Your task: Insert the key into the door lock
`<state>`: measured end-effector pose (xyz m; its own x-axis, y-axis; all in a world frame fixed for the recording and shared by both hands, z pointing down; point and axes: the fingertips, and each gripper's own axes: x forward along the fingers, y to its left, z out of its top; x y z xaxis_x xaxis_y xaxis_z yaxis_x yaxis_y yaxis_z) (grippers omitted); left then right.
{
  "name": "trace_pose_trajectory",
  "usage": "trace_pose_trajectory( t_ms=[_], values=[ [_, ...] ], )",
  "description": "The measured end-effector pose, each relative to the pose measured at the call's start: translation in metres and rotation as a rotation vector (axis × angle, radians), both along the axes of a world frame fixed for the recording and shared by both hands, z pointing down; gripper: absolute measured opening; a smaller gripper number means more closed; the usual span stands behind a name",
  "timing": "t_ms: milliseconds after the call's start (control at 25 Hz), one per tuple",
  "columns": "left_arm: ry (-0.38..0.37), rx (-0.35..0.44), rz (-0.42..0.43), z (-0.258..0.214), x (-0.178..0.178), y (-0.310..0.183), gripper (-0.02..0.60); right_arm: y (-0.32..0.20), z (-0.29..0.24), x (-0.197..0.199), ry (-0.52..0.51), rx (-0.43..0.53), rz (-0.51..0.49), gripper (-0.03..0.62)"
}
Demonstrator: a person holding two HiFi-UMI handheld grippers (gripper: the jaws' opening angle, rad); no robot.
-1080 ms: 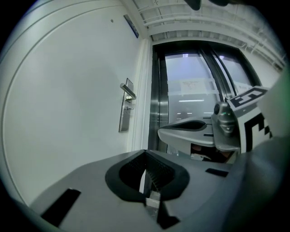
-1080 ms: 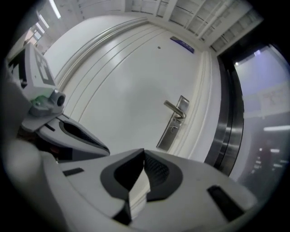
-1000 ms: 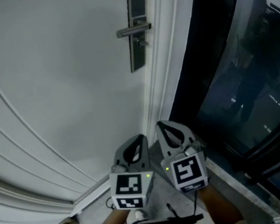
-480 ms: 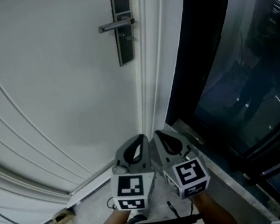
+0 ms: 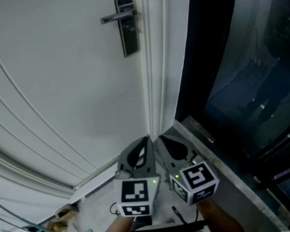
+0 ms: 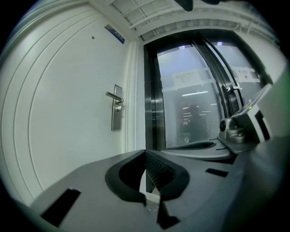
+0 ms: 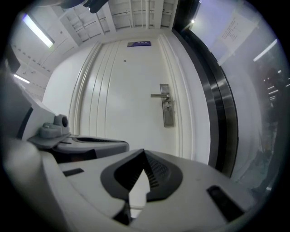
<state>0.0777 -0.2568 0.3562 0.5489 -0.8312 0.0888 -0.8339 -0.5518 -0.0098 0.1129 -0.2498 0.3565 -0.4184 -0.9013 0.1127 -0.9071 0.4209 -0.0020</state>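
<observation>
Hanging side by side well below the lock plate [image 5: 127,18], the left claw [image 5: 147,139] and right claw [image 5: 158,137] each press their jaws together on nothing, probably parked before any approach. Neither holds a key; the small piece under the lever [image 5: 116,17] is unreadable.

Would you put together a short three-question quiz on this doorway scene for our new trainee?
1. True or false: the left gripper and right gripper sit side by side, low and clear of the door handle.
2. The handle's lever points: A) away from the dark glass panel; B) toward it; C) straight down.
3. Fill in: the fingers of both grippers are ___.
Key: 1 true; 2 A; 3 shut.
</observation>
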Motion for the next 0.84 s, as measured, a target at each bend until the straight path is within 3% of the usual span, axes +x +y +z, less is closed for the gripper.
trace_pose_trajectory(
  t_ms=[840],
  values=[
    [-0.024, -0.001, -0.021, 0.007, 0.008, 0.036, 0.003, 0.033, 0.004, 0.007, 0.005, -0.006, -0.021, 0.008]
  ],
)
